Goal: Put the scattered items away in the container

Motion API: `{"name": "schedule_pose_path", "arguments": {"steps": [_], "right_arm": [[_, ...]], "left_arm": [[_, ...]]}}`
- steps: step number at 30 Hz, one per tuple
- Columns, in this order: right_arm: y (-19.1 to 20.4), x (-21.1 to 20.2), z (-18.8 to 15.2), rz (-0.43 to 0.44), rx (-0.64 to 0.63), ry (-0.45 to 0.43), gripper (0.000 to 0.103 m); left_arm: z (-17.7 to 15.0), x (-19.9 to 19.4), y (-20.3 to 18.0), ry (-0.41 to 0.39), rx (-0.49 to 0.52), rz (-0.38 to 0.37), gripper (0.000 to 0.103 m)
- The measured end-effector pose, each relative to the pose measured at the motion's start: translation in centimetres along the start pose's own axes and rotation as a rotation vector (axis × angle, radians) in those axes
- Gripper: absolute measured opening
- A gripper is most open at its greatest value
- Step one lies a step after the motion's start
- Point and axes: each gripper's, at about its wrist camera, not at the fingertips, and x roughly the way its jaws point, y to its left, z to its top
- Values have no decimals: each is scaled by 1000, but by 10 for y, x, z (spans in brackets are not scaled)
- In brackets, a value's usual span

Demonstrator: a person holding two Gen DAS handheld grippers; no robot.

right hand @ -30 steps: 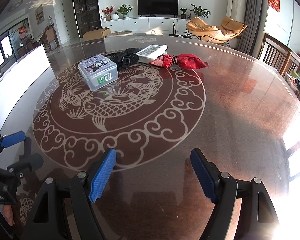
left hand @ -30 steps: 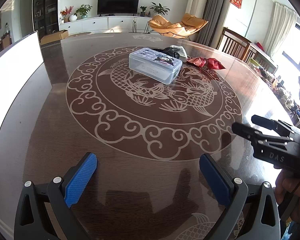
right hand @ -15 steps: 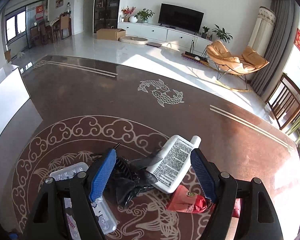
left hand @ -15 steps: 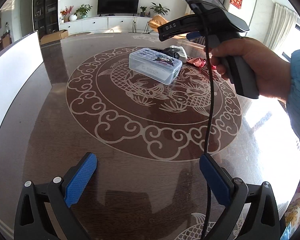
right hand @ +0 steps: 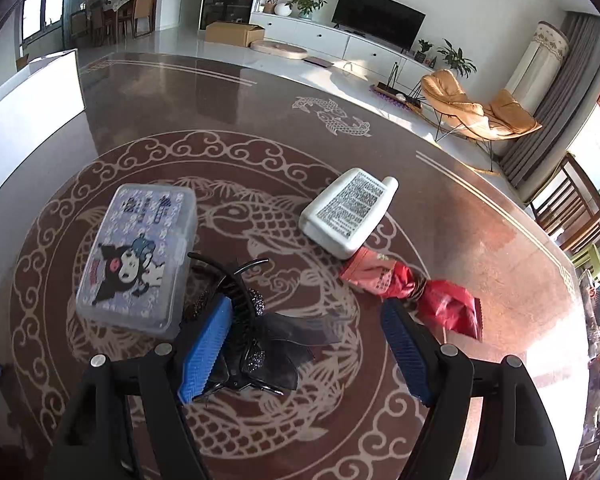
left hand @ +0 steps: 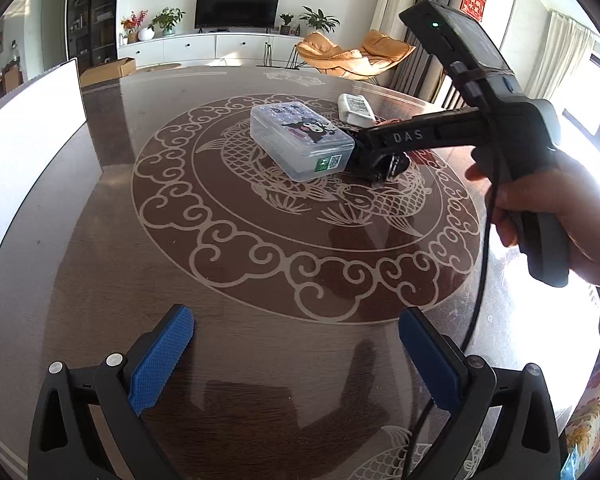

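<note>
Right gripper (right hand: 306,342) fingers, spread wide, have descended over the black hair clip (right hand: 246,322) beside the lidded container (right hand: 138,258), apparently unclamped; left gripper (left hand: 296,354) fingers wide, empty above the bench (left hand: 100,248).

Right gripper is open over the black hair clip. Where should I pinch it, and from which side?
Judging by its pose, pinch the black hair clip across its narrow curved spine, coming down from above with the right gripper. Its teeth point toward the lidded box, so avoid that tight side.

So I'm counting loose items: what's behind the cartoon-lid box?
In the left wrist view, behind the box: black hair clip, mostly covered by the right claw, and white bottle.
</note>
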Motion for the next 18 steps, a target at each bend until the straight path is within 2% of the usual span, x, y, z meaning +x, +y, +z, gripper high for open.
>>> {"name": "schedule_pose_path", "arguments": {"steps": [3, 4, 6, 8, 10, 14, 15, 18], "right_arm": [[20, -20, -17, 99, -111, 30, 77], [24, -27, -21, 106, -132, 28, 76], [22, -42, -20, 84, -96, -30, 77], [16, -49, -5, 50, -41, -98, 77], [16, -41, 19, 23, -23, -124, 77], [22, 10, 65, -46, -15, -26, 77], [23, 20, 69, -12, -7, -1, 77], [43, 23, 72, 212, -46, 7, 75]], "left_arm": [[0, -1, 2, -5, -11, -15, 103], [1, -1, 3, -7, -15, -20, 103], [1, -1, 4, -9, -18, -24, 103], [1, -1, 3, -7, -15, -20, 103], [1, 0, 2, -5, -11, -15, 103], [-6, -8, 8, -12, -36, -32, 103], [-11, -13, 12, -11, -39, -25, 103], [-27, -28, 24, -2, -34, 6, 103]]}}
